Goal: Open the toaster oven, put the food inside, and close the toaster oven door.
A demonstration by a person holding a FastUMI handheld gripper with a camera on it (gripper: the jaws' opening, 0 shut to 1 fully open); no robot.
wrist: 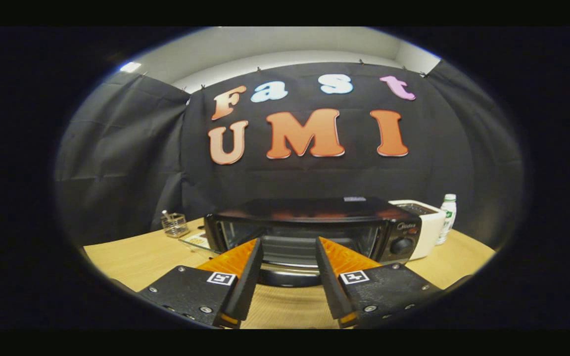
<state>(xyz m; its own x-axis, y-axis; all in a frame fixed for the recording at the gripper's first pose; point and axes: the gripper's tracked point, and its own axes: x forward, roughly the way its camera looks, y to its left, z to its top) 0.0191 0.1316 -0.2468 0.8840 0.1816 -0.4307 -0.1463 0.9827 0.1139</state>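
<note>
**Open tongs lining up on the oven door**

The gripper is hovering with its fingers spread and gripping nothing, squared to the toaster oven just ahead, likely so the door handle falls between them. The oven is sitting on the wooden table; whether its door is open I cannot tell. Beyond it, to the right, a white toaster and a bottle are standing; off left, a wire holder. No food is showing.

glossy black toaster oven, glass door; matt wooden table
</note>
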